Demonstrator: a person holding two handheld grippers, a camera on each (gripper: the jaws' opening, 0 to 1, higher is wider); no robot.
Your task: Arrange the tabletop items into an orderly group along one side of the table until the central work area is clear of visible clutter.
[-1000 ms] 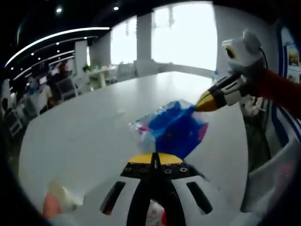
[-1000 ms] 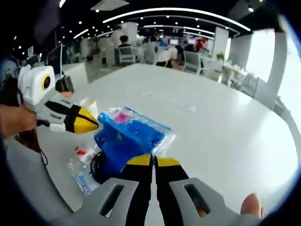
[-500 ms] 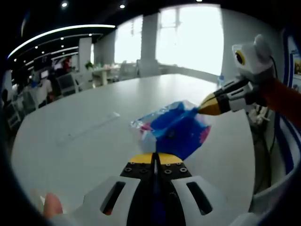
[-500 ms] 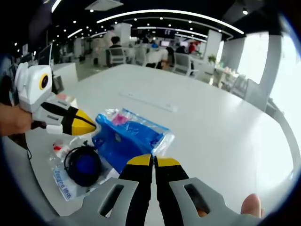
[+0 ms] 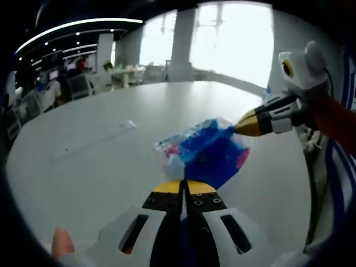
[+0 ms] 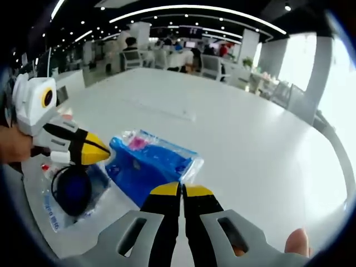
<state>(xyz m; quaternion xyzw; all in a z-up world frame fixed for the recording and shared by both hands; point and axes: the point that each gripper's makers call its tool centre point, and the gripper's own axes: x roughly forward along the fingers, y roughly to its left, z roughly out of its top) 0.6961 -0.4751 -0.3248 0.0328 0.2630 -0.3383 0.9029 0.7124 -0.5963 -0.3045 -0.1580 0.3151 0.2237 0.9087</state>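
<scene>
- In the left gripper view the left tongs [image 5: 182, 189] rise from the bottom edge with yellow tips pressed together, pinching the near edge of a clear bag with blue contents [image 5: 207, 151].
- The bag slopes across the white table [image 5: 100, 161] just ahead of those tips; a pink patch shows at its left end and another at its right.
- At the bag's far right corner the right tongs [image 5: 243, 127] come in from the right, yellow tip closed on the plastic.
- A fingertip [image 5: 61, 245] shows at the lower left beside the left gripper's body.
- In the right gripper view the right tongs [image 6: 182, 192] stand pressed together at the bag's near corner [image 6: 150, 167].
- The left tongs [image 6: 103, 151] enter from the left, touching the bag's left end, held by a hand [image 6: 14, 147].
- Below them a second clear packet holding a dark round item [image 6: 69, 189] lies on the table near its left edge, just beside the blue bag.
- A thin flat strip [image 6: 167, 114] lies further out on the bare middle of the table [image 6: 250, 144].
- Beyond the table are chairs, desks and seated people [image 6: 130, 47], too blurred to make out further, under curved ceiling lights, with bright windows [image 5: 228, 39] on the far side.
</scene>
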